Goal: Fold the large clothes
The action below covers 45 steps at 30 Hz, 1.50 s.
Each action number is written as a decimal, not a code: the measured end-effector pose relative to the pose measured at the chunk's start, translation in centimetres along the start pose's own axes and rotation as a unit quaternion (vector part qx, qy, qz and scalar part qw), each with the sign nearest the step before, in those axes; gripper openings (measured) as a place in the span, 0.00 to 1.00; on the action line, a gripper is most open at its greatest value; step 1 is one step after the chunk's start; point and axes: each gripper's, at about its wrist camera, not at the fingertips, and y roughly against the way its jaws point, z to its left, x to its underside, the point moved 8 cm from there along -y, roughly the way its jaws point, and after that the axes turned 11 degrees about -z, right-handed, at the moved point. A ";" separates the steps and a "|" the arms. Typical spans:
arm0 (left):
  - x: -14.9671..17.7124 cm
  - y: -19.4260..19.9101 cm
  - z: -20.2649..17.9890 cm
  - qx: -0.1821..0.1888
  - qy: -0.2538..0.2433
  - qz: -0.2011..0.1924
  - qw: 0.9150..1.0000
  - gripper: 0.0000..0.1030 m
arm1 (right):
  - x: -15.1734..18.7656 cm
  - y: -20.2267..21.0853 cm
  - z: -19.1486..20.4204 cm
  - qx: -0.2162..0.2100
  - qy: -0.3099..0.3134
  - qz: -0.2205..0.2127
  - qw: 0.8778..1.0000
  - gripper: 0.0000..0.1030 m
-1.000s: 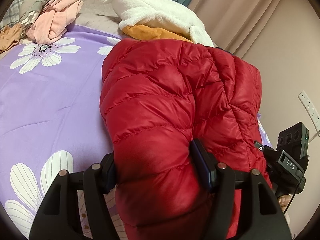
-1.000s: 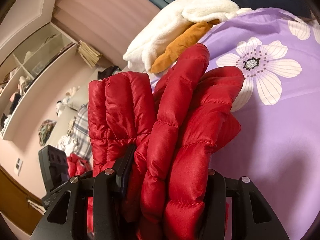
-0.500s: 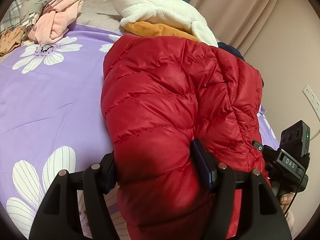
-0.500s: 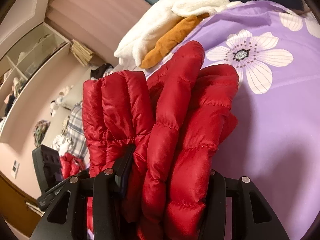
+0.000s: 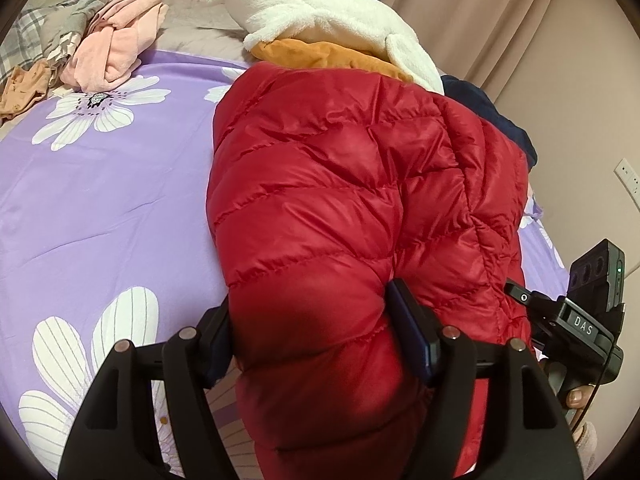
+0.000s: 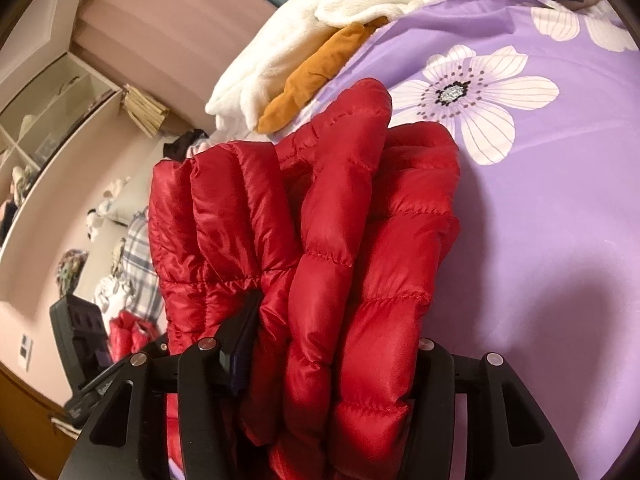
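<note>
The red jacket (image 5: 340, 208) runs straight out ahead of the left gripper (image 5: 310, 326), its long axis leading away from the fingers toward the white fleece (image 5: 332, 16) and the orange garment (image 5: 320, 54) at the far side of the bed (image 5: 100, 200); the near end is bunched between the left fingers, which pinch a thick wad of the quilted fabric; the right gripper (image 6: 332, 344) likewise pinches several stacked layers of the same jacket, seen edge-on from its own camera, with the purple flowered bedcover to its right — so both grippers hold the near end, and neither is plainly the nearer to the far end; in the left view the right gripper's body (image 5: 576, 320) sits just beside the jacket's right edge, so the two grips seem to lie side by side across the jacket's width; the coming move, as I judge it, turns on carrying this held end along that long axis or setting it down square on the bed; the jacket looks puffy and glossy, stitched in slanting channels, already doubled over at least once — it will likely spring back and slide on the smooth cover when let go; its far part rests on the bed, touching or overlapping the orange garment, which I cannot tell; a dark blue garment (image 5: 488, 116) lies just behind its right shoulder; a pink heap (image 5: 112, 60) sits well apart at the far left.
</note>
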 end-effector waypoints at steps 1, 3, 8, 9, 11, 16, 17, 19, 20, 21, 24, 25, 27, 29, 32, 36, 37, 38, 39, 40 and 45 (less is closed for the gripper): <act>0.0 0.0 0.0 -0.001 -0.001 0.000 1.000 0.69 | 0.1 0.0 0.0 0.002 0.001 0.000 1.000 0.51; 0.2 0.1 0.0 -0.004 -0.003 0.000 1.000 0.69 | 0.1 0.0 -0.1 0.006 0.001 0.001 1.000 0.51; 0.4 0.3 0.0 -0.012 -0.008 -0.001 1.000 0.70 | 0.3 0.1 -0.1 0.017 0.009 0.002 1.000 0.52; 0.4 0.4 0.1 -0.013 -0.008 -0.001 1.000 0.70 | 0.3 0.1 -0.1 0.017 0.010 0.002 1.000 0.52; 0.5 0.5 0.0 -0.015 -0.009 -0.001 1.000 0.70 | 0.3 0.1 -0.1 0.018 0.010 0.002 1.000 0.52; 0.6 0.7 0.1 -0.022 -0.013 -0.001 1.000 0.70 | 0.3 0.3 -0.1 0.024 0.009 0.003 1.000 0.53; 0.6 0.8 0.0 -0.024 -0.013 -0.001 1.000 0.70 | 0.3 0.4 -0.1 0.026 0.008 0.004 1.000 0.54; 0.7 1.0 0.0 -0.029 -0.017 -0.001 0.999 0.70 | 0.2 0.6 -0.1 0.033 0.008 0.005 0.999 0.57; 0.7 1.1 -0.1 -0.033 -0.019 -0.001 0.999 0.70 | 0.1 0.8 -0.1 0.037 0.010 0.004 0.999 0.58; 0.7 1.2 -0.1 -0.036 -0.022 -0.002 0.999 0.70 | 0.0 1.1 -0.1 0.042 0.013 0.001 0.999 0.60; 0.7 1.6 -0.2 -0.045 -0.030 -0.004 0.999 0.70 | -0.5 2.2 0.1 0.062 0.030 -0.015 0.998 0.61; 0.7 1.8 -0.3 -0.048 -0.032 -0.004 0.998 0.70 | -0.8 2.7 0.2 0.068 0.039 -0.023 0.997 0.61; 0.8 2.1 -0.3 -0.056 -0.039 -0.007 0.998 0.70 | -1.0 3.3 0.5 0.075 0.049 -0.033 0.995 0.61; 0.9 2.4 -0.3 -0.063 -0.044 -0.008 0.997 0.70 | -1.4 3.9 0.8 0.087 0.066 -0.045 0.993 0.61; 1.0 2.8 -0.4 -0.067 -0.049 -0.009 0.997 0.70 | -2.3 5.0 2.2 0.105 0.109 -0.080 0.985 0.61; 1.3 3.1 -0.9 -0.066 -0.062 -0.005 0.996 0.67 | -3.1 5.2 4.9 0.083 0.156 -0.102 0.979 0.61; 1.4 3.2 -1.1 -0.065 -0.065 -0.005 0.996 0.67 | -3.1 4.7 5.6 0.075 0.165 -0.098 0.979 0.61; 1.5 3.3 -1.3 -0.061 -0.067 -0.003 0.996 0.66 | -3.0 4.2 6.2 0.069 0.175 -0.093 0.978 0.61; 1.6 3.4 -1.4 -0.059 -0.069 -0.003 0.996 0.64 | -2.9 3.9 6.7 0.063 0.181 -0.088 0.977 0.61; 1.6 3.4 -1.5 -0.058 -0.070 -0.003 0.996 0.63 | -2.7 3.4 7.3 0.053 0.188 -0.082 0.977 0.61; 2.1 3.7 -2.0 -0.059 -0.090 -0.002 0.994 0.58 | -1.4 1.2 9.4 0.024 0.212 -0.060 0.975 0.47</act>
